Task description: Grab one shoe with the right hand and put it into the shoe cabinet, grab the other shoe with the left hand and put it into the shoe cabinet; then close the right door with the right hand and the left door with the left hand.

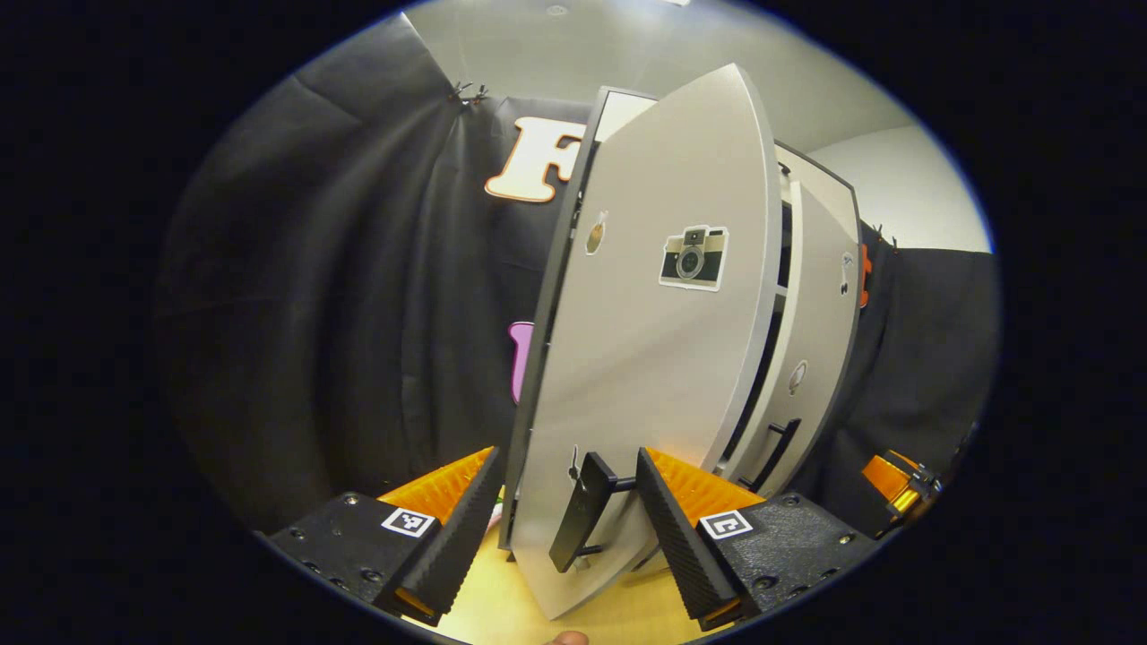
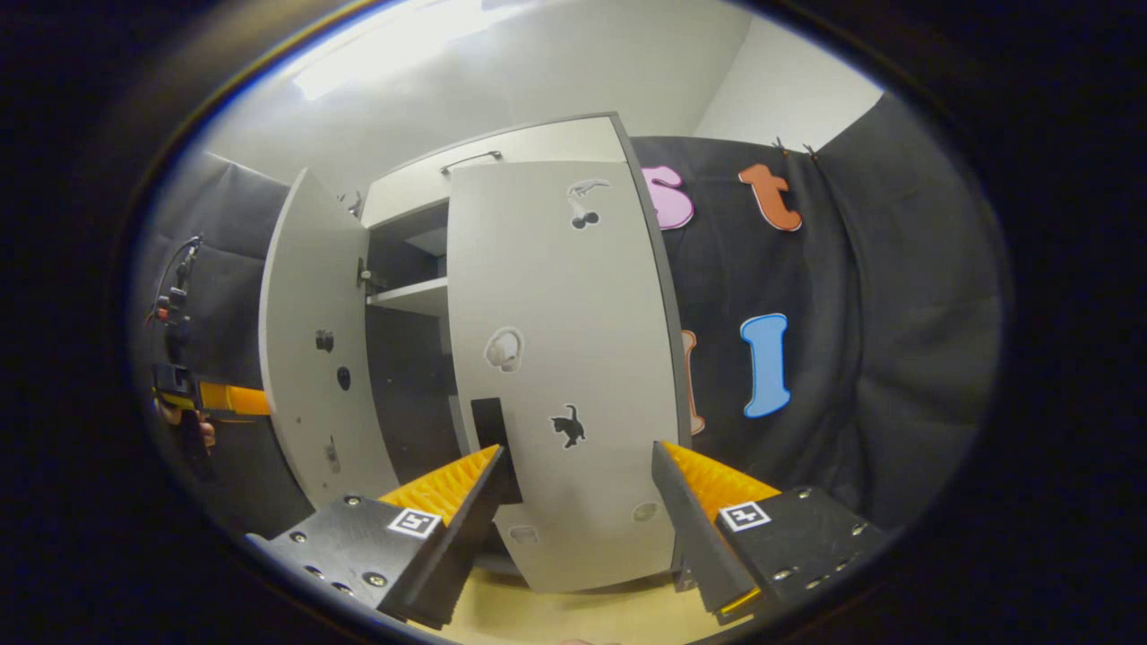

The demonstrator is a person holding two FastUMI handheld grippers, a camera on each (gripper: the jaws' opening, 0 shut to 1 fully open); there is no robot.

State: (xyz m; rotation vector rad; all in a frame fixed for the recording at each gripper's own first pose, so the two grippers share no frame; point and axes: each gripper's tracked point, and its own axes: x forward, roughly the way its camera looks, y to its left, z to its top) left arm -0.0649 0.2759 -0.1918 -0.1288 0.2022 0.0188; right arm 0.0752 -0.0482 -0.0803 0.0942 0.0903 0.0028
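In the left gripper view the grey shoe cabinet's left door (image 1: pixel 654 358) stands partly open, swung toward me. Its black bar handle (image 1: pixel 581 509) lies between the fingers of my left gripper (image 1: pixel 566 452), which is open and straddles it. The right door (image 1: pixel 811 349) sits behind, close to the cabinet front. In the right gripper view the right door (image 2: pixel 564 358) faces me, nearly flush, and its black handle (image 2: pixel 491 434) is just off the left fingertip of my open right gripper (image 2: pixel 578 448). The left door (image 2: pixel 314 358) hangs open, showing a dark interior with a shelf (image 2: pixel 408 296).
The cabinet stands on a light wooden floor (image 1: pixel 502 609). Black cloth walls close in on both sides. In the right gripper view the left gripper (image 2: pixel 211 399) and the hand holding it sit beyond the open left door. The right gripper (image 1: pixel 896 479) shows at the far right of the left gripper view.
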